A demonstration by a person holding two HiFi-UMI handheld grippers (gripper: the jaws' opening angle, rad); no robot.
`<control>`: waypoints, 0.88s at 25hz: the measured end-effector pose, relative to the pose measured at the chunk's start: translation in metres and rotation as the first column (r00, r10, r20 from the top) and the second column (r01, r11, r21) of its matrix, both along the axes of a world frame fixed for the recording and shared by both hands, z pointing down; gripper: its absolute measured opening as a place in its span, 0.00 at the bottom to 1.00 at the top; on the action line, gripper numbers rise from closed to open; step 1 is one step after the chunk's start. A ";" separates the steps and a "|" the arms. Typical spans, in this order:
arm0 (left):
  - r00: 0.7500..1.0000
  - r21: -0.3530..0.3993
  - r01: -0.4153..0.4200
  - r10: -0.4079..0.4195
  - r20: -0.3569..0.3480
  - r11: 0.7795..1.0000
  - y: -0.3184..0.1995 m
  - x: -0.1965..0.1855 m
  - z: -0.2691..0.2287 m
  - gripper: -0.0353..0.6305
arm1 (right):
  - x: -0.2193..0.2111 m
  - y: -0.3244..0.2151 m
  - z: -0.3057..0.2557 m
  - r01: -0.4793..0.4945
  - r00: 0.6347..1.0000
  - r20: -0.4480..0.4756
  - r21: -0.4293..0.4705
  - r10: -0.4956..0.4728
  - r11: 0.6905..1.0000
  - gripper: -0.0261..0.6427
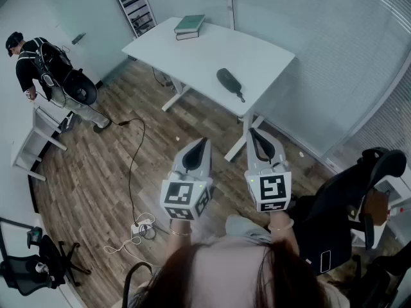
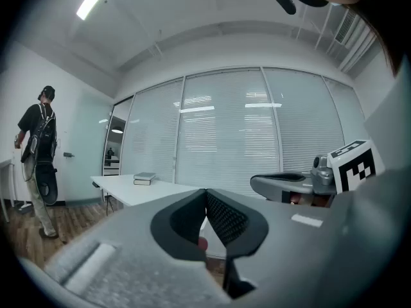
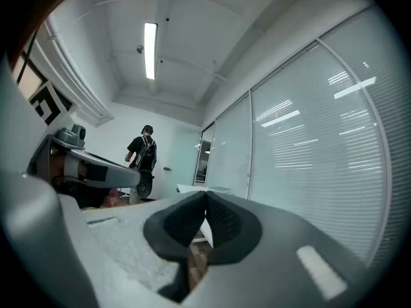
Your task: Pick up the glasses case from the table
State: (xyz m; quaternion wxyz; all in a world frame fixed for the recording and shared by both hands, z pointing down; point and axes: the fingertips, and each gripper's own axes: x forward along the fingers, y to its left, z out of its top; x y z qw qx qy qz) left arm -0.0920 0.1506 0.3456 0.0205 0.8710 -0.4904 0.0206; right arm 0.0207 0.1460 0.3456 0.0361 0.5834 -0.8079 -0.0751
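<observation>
A dark oval glasses case point(image 1: 229, 82) lies on the white table point(image 1: 192, 56), near its right end. Both grippers hang in the air above the wooden floor, well short of the table and pointing toward it. My left gripper point(image 1: 200, 141) is shut, its jaw tips touching with nothing between them; in the left gripper view its tips point(image 2: 205, 191) meet in front of the far table point(image 2: 138, 190). My right gripper point(image 1: 253, 132) is shut and empty too, with its tips point(image 3: 205, 193) pressed together. The case does not show in either gripper view.
Two stacked books point(image 1: 190, 25) sit at the table's far end. A person point(image 1: 48, 69) with a backpack stands at the left by a small white desk point(image 1: 35, 140). A cable and power strip point(image 1: 140, 226) lie on the floor. Black chairs stand at right point(image 1: 350, 204) and lower left point(image 1: 32, 268). Glass walls with blinds close the room.
</observation>
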 end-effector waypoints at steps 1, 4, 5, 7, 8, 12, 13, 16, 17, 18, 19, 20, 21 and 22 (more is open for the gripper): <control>1.000 -0.001 -0.002 0.002 0.000 1.000 -0.003 0.001 0.000 0.07 | 0.000 -0.003 0.000 -0.001 1.000 0.000 -0.002 0.001 1.000 0.04; 1.000 -0.004 -0.007 0.007 0.002 1.000 -0.012 0.003 -0.001 0.07 | 0.001 -0.011 0.000 0.000 1.000 -0.001 -0.007 0.000 1.000 0.04; 1.000 -0.004 -0.009 0.009 0.002 1.000 -0.015 0.004 -0.001 0.07 | 0.001 -0.014 0.000 0.002 1.000 0.000 -0.005 -0.002 1.000 0.04; 1.000 -0.004 -0.015 0.015 0.003 1.000 -0.022 0.007 -0.001 0.07 | 0.001 -0.017 -0.004 0.008 1.000 0.004 0.020 -0.008 1.000 0.04; 1.000 -0.004 -0.019 0.019 0.004 1.000 -0.025 0.008 -0.002 0.07 | 0.001 -0.019 -0.007 0.010 1.000 0.005 0.038 -0.010 0.999 0.04; 1.000 -0.003 -0.027 0.027 0.008 1.000 -0.035 0.018 -0.003 0.07 | 0.003 -0.027 -0.009 0.026 0.999 0.020 0.035 -0.027 0.999 0.04; 1.000 -0.002 -0.029 0.029 0.008 1.000 -0.038 0.021 -0.004 0.07 | 0.006 -0.029 -0.008 0.031 0.999 0.036 0.020 -0.032 0.999 0.04; 0.999 -0.001 -0.032 0.032 0.012 0.999 -0.046 0.028 -0.005 0.07 | 0.011 -0.036 -0.006 0.041 0.997 0.071 -0.012 -0.040 0.999 0.04; 0.999 -0.001 -0.031 0.031 0.013 1.000 -0.050 0.030 -0.005 0.07 | 0.012 -0.040 -0.005 0.044 0.996 0.073 -0.018 -0.043 0.999 0.04; 0.999 -0.001 -0.030 0.030 0.014 1.000 -0.053 0.032 -0.005 0.07 | 0.012 -0.044 -0.004 0.048 0.996 0.072 -0.024 -0.046 0.999 0.04; 0.999 0.001 -0.029 0.029 0.015 1.000 -0.057 0.034 -0.005 0.07 | 0.013 -0.048 -0.003 0.050 0.996 0.069 -0.029 -0.048 0.998 0.04; 0.999 0.003 -0.028 0.028 0.017 1.000 -0.061 0.036 -0.005 0.07 | 0.015 -0.052 -0.002 0.052 0.996 0.067 -0.032 -0.050 0.998 0.04; 0.999 0.005 -0.026 0.026 0.019 1.000 -0.065 0.038 -0.005 0.07 | 0.016 -0.056 -0.001 0.054 0.996 0.067 -0.035 -0.052 0.998 0.04; 0.999 0.007 -0.025 0.025 0.020 1.000 -0.068 0.039 -0.004 0.07 | 0.017 -0.061 -0.001 0.056 0.996 0.066 -0.037 -0.053 0.998 0.04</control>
